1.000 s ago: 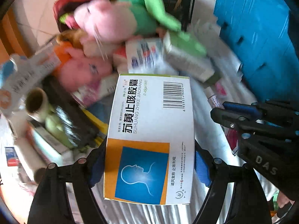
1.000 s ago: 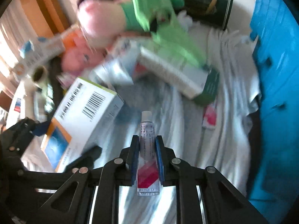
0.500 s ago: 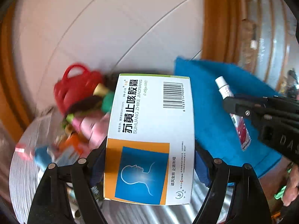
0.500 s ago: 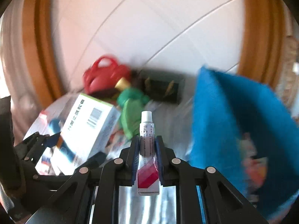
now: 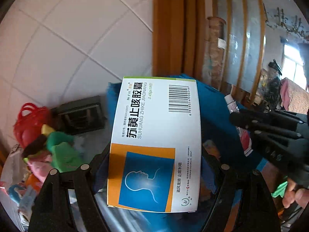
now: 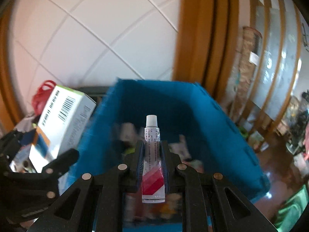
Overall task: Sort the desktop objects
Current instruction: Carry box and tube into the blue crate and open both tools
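My left gripper (image 5: 154,154) is shut on a white, orange and blue medicine box (image 5: 156,135), held up in front of a blue fabric bin (image 5: 218,116). My right gripper (image 6: 152,150) is shut on a small white tube with a red end (image 6: 152,154), its cap pointing over the open blue bin (image 6: 173,104). In the left wrist view the right gripper (image 5: 237,116) and its tube (image 5: 230,102) hang at the right, above the bin. In the right wrist view the box (image 6: 65,123) and the left gripper's fingers (image 6: 63,160) show at the left, beside the bin's wall.
Blurred items lie inside the bin (image 6: 127,133). Left of it sit a dark box (image 5: 79,114), a red bag (image 5: 30,119) and green and pink plush toys (image 5: 61,148). A tiled wall (image 5: 67,38) and a wooden door frame (image 5: 173,29) stand behind.
Both grippers have risen and swung right, away from the cluttered pile, and now face the blue bin. Each keeps hold of its item.
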A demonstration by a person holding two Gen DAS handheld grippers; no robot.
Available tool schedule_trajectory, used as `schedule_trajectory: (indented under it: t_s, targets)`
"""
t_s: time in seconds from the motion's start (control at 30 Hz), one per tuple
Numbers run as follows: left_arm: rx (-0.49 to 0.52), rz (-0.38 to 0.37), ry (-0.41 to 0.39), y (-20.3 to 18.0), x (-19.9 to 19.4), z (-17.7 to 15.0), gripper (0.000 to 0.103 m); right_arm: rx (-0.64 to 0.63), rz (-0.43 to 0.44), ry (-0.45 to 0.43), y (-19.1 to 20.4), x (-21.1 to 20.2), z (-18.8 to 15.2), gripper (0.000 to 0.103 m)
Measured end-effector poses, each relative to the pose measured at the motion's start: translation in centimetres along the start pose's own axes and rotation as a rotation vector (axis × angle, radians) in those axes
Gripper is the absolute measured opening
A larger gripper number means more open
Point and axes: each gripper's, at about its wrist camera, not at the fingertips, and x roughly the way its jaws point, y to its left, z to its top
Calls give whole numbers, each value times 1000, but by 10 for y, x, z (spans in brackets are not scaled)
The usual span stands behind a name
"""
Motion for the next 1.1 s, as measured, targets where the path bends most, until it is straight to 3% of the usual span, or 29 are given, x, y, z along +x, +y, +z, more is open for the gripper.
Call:
schedule_trajectory:
  t_s: [0.13, 0.3, 0.57, 0.87, 0.97, 1.03, 1.1]
  targets:
    - [10, 11, 55, -56, 30, 6, 79, 7, -1, 71, -59, 28, -14, 17]
    - [9, 51, 118, -85, 62, 0, 79, -10, 32, 143, -101, 47, -38, 17]
    - [-17, 121, 138, -99, 68, 3, 79, -28, 65, 176, -121, 66, -47, 17]
    - [-48, 147, 167, -96, 71, 4, 80, -21, 66, 189, -133, 81, -50, 17]
    - [-46, 154, 166, -99, 69, 5, 87, -22, 57, 186, -137, 82, -49, 17]
    - [-42, 160, 159, -100, 67, 5, 90, -29, 33, 185, -138, 81, -49, 21]
    - [-44, 161, 160, -100, 67, 4, 90, -19, 32, 187, -140, 81, -49, 40]
